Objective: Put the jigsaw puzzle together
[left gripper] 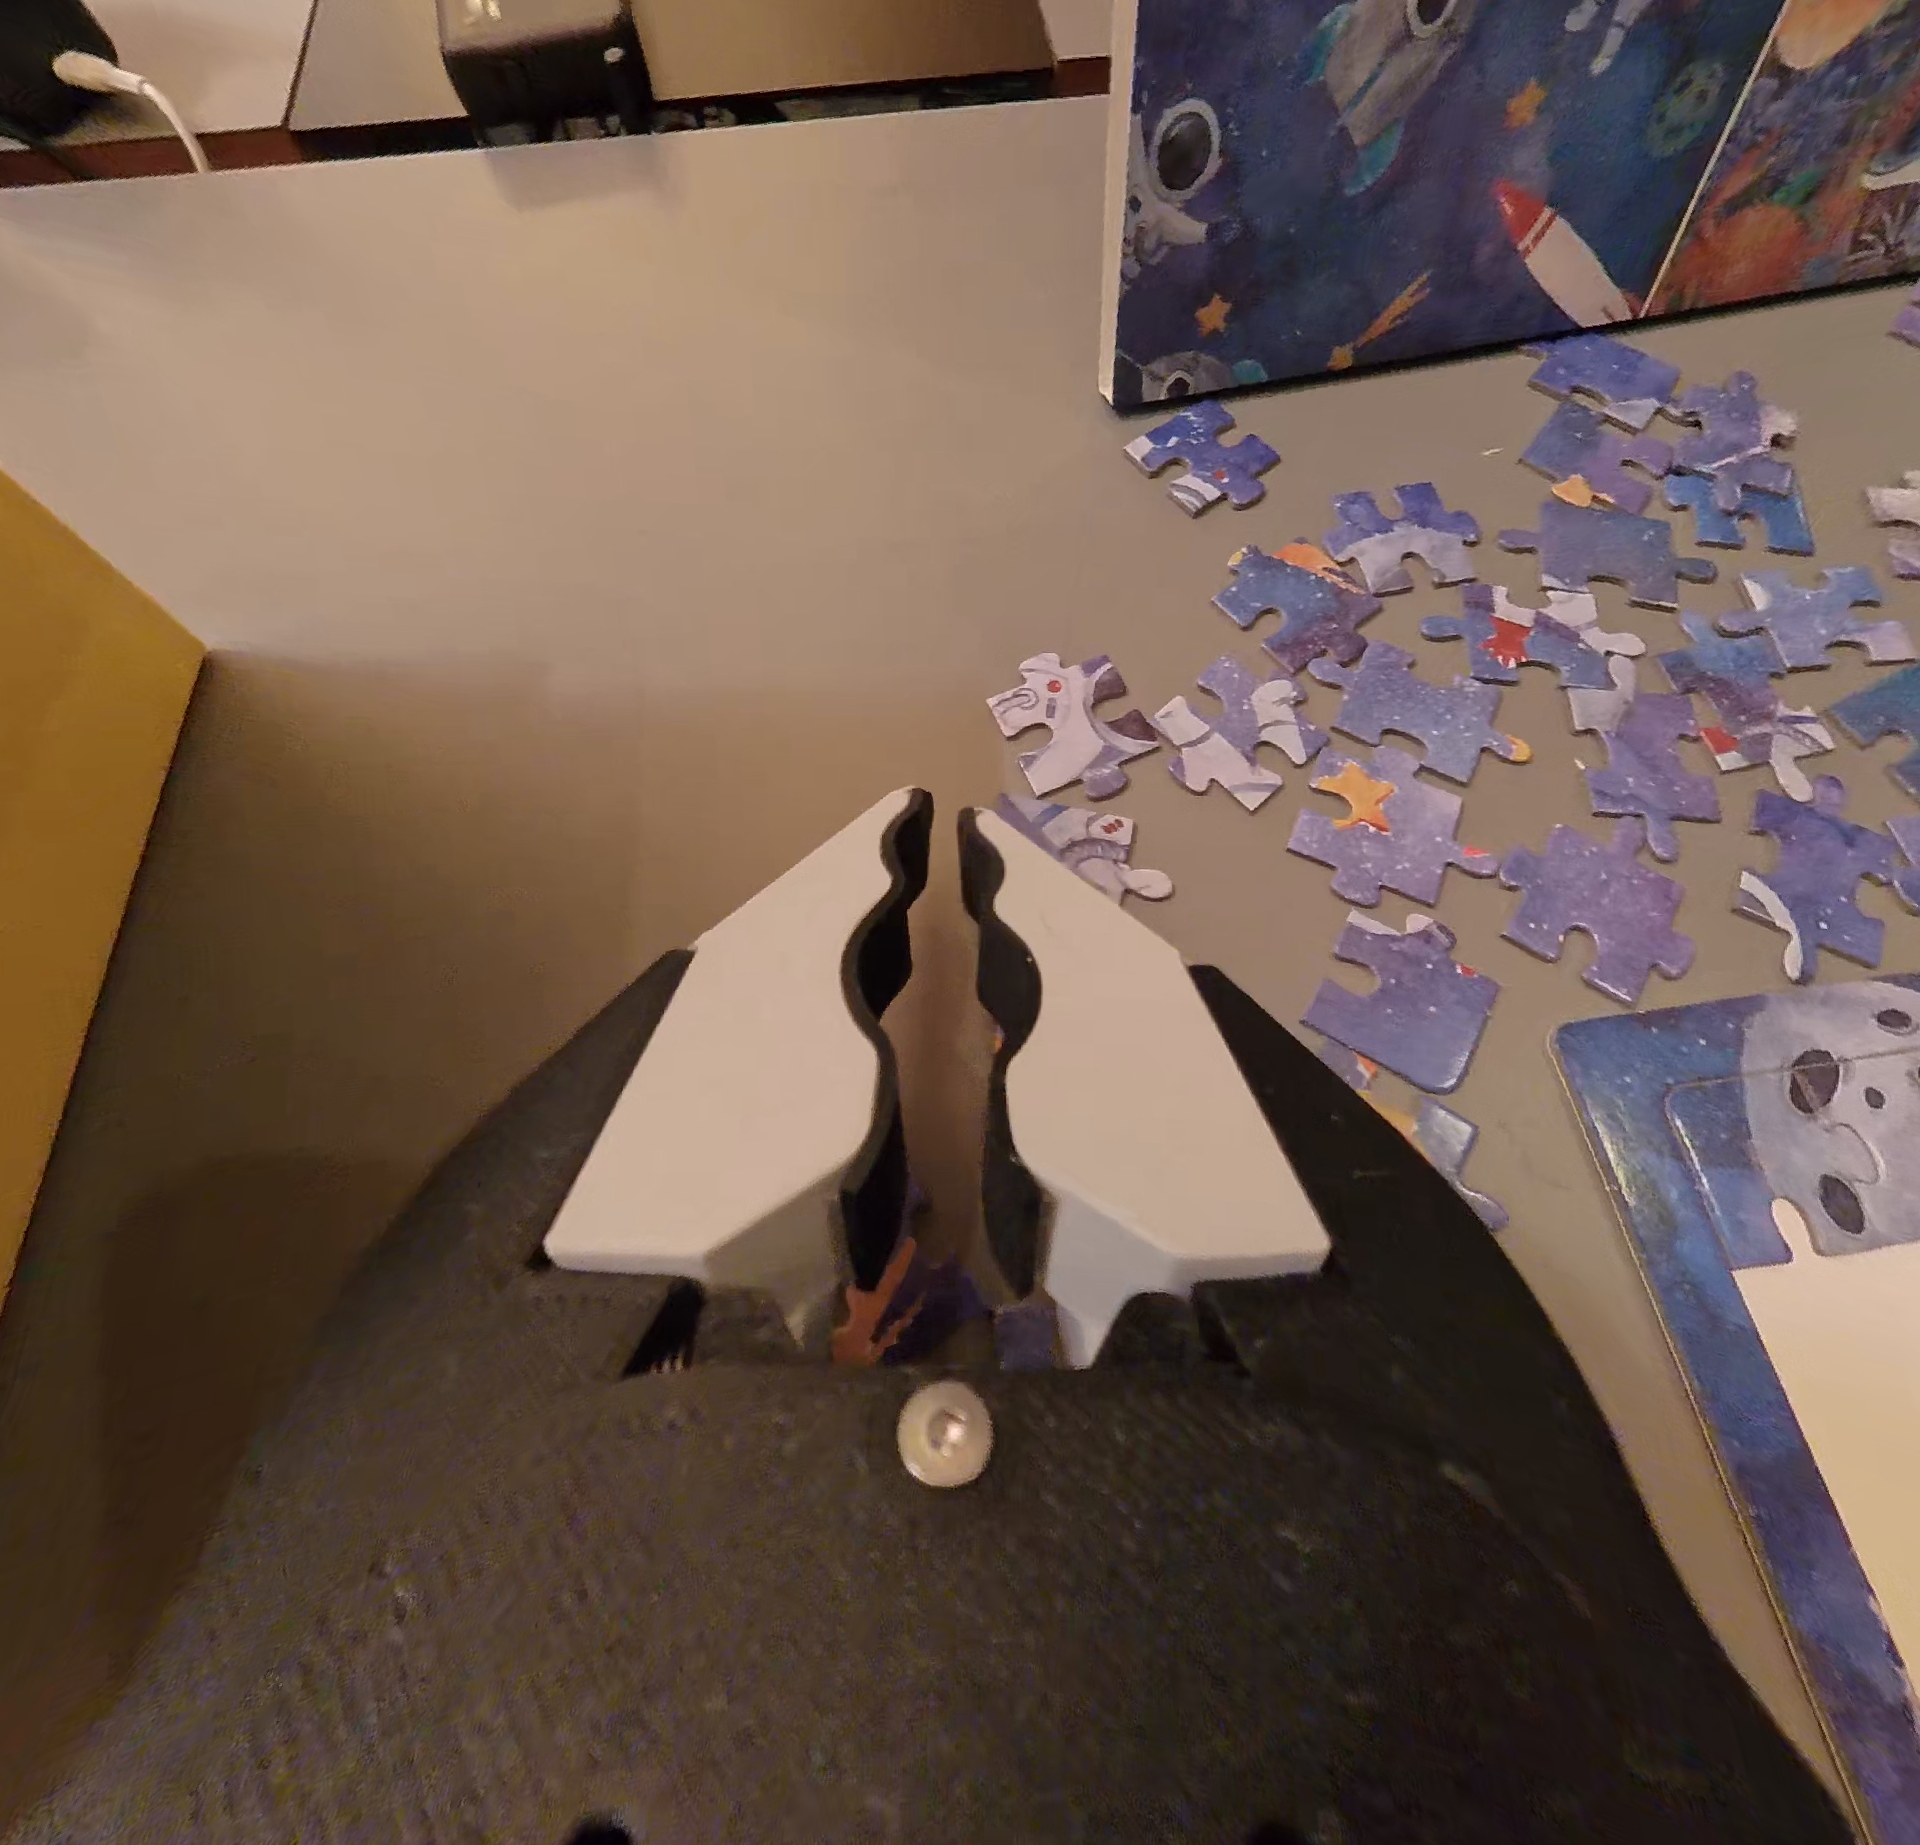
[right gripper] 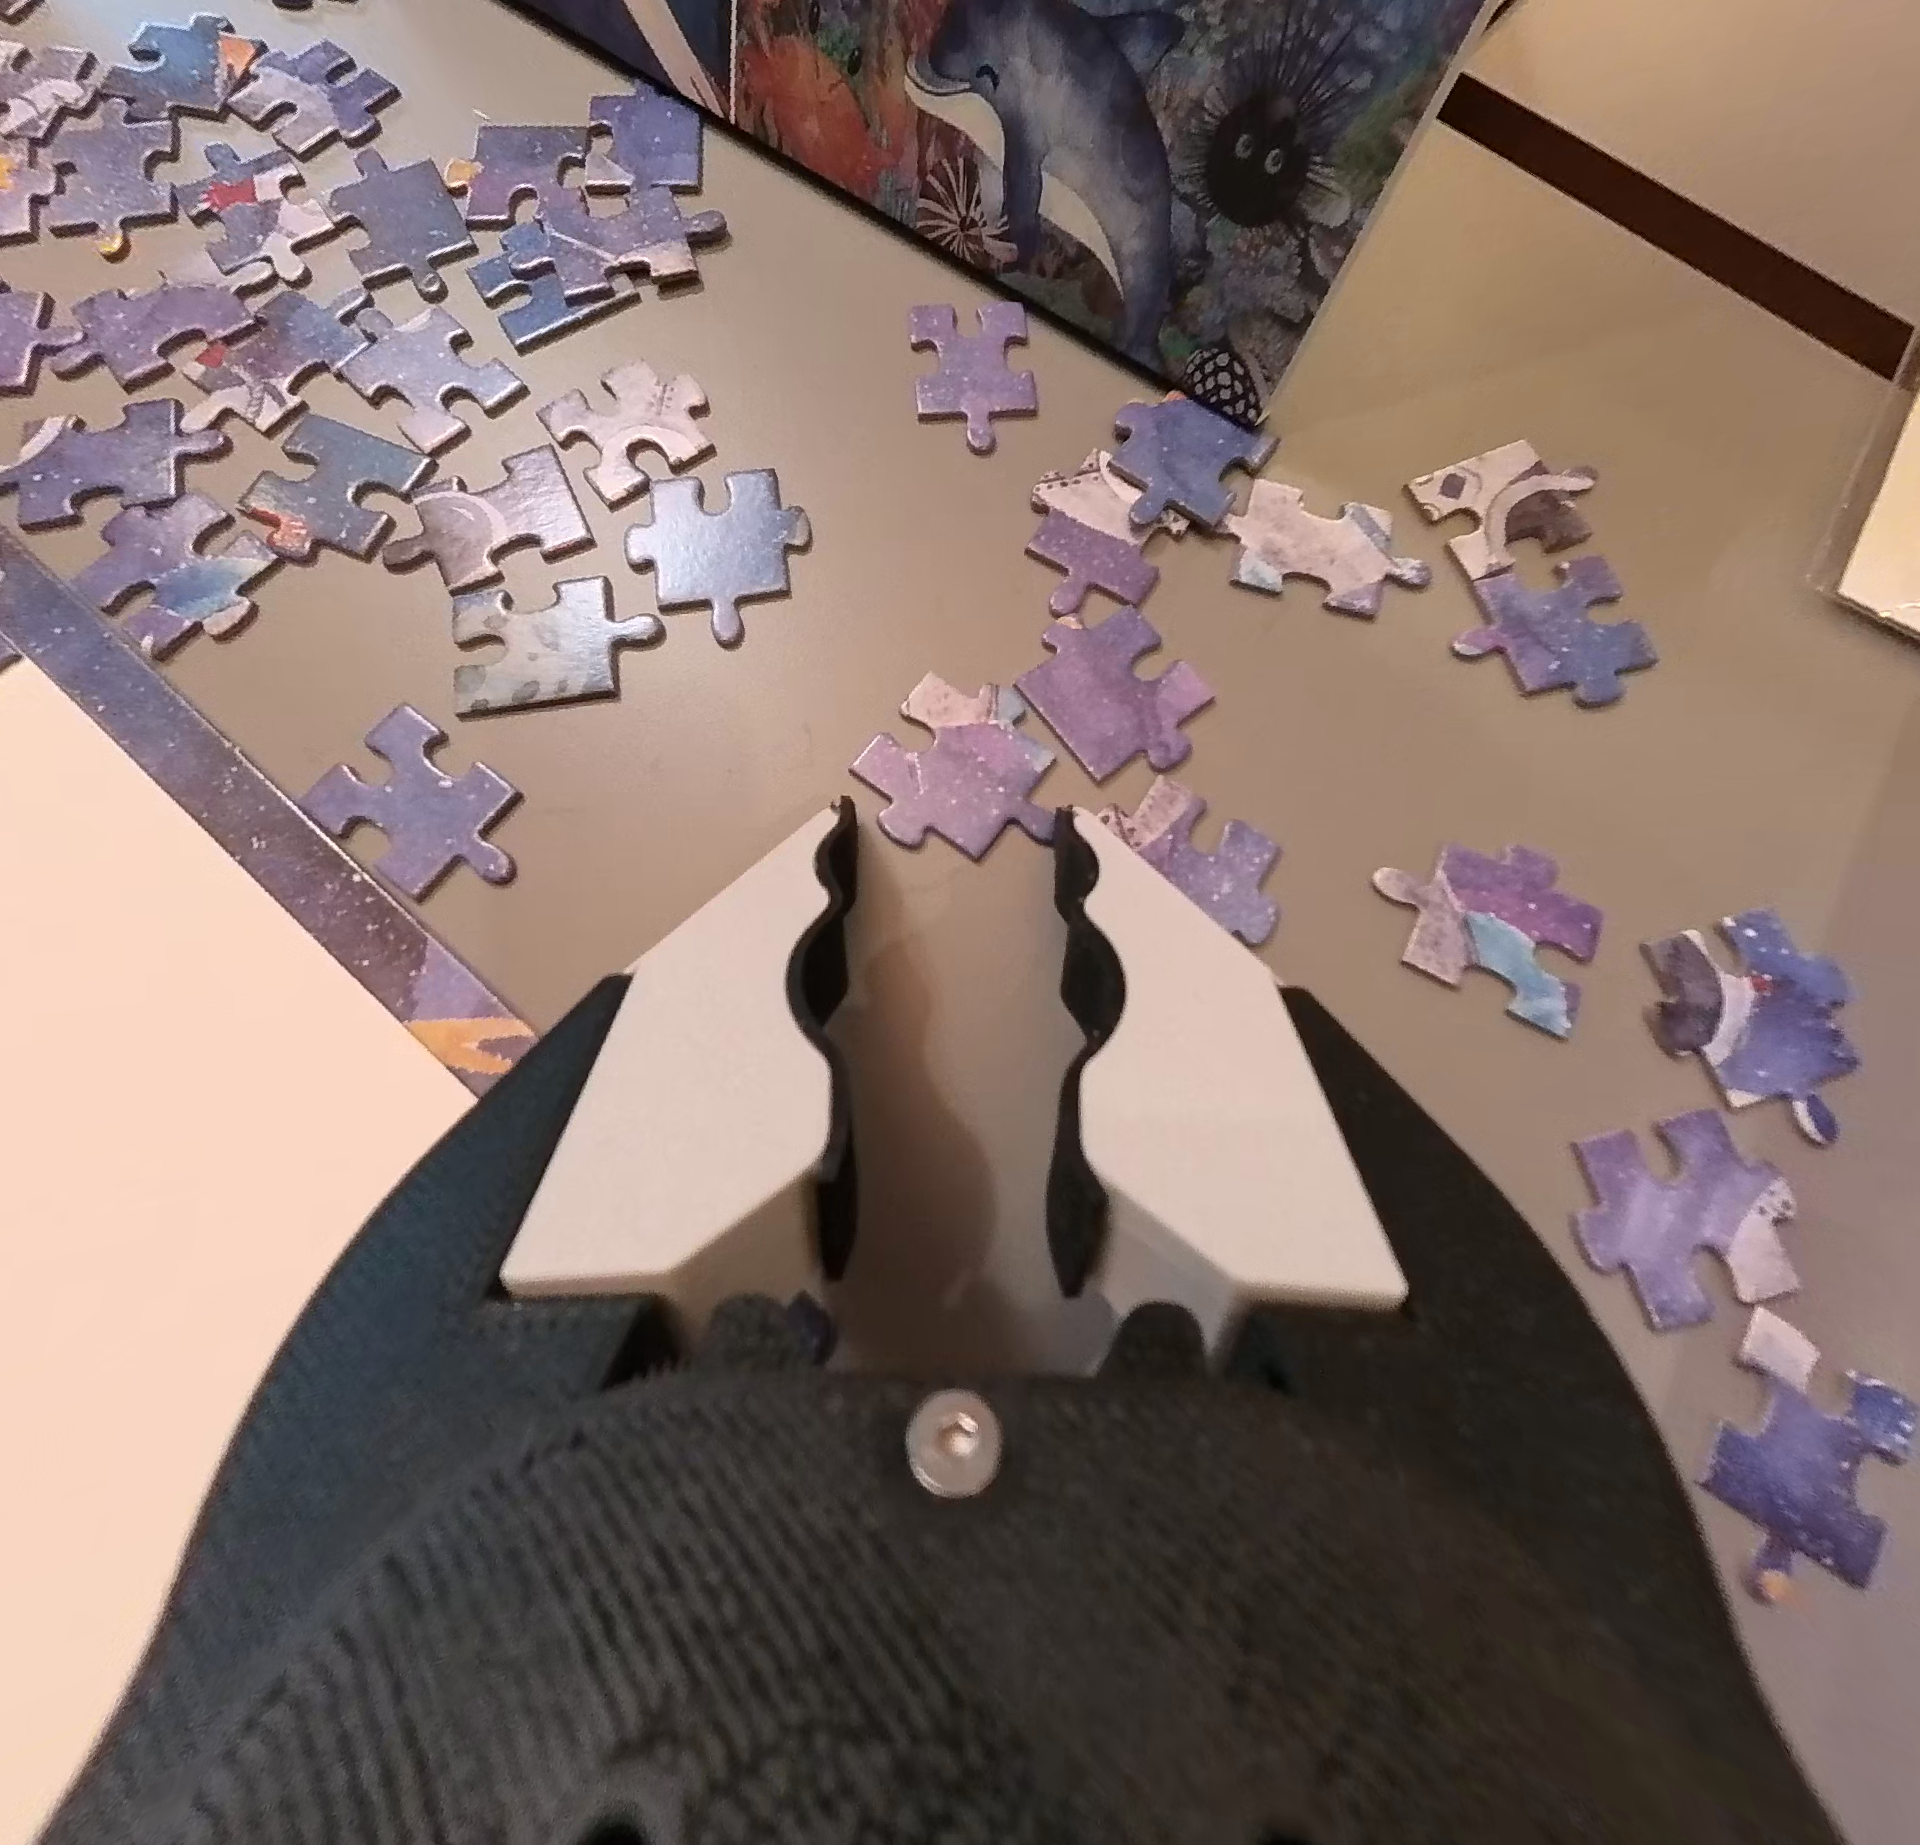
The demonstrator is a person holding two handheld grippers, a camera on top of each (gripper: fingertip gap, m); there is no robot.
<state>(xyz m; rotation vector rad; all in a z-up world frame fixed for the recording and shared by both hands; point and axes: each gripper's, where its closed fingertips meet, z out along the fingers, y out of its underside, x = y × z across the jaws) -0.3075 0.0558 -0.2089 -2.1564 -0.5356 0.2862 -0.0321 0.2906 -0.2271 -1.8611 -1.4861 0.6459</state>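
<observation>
My left gripper [left gripper: 943,808] hovers over bare grey table [left gripper: 571,445], its jaws drawn almost together with nothing between the tips. A white-and-purple puzzle piece [left gripper: 1096,845] lies just right of its right finger. A piece with an orange streak [left gripper: 883,1307] shows low down between the finger bases; I cannot tell if it is touched. My right gripper [right gripper: 956,819] is open and empty. A purple piece [right gripper: 961,777] lies on the table just ahead of its tips, untouched. Several loose blue and purple pieces [left gripper: 1558,704] are scattered about.
A puzzle frame with a blue border [left gripper: 1662,1120] lies at the right, and shows at the left in the right wrist view [right gripper: 260,839]. A picture box stands at the back [left gripper: 1455,133] [right gripper: 1091,133]. A yellow panel [left gripper: 73,756] is at the left, a dark device [left gripper: 540,39] beyond the table edge. My hands' fingertips stand some 35 centimetres from each other.
</observation>
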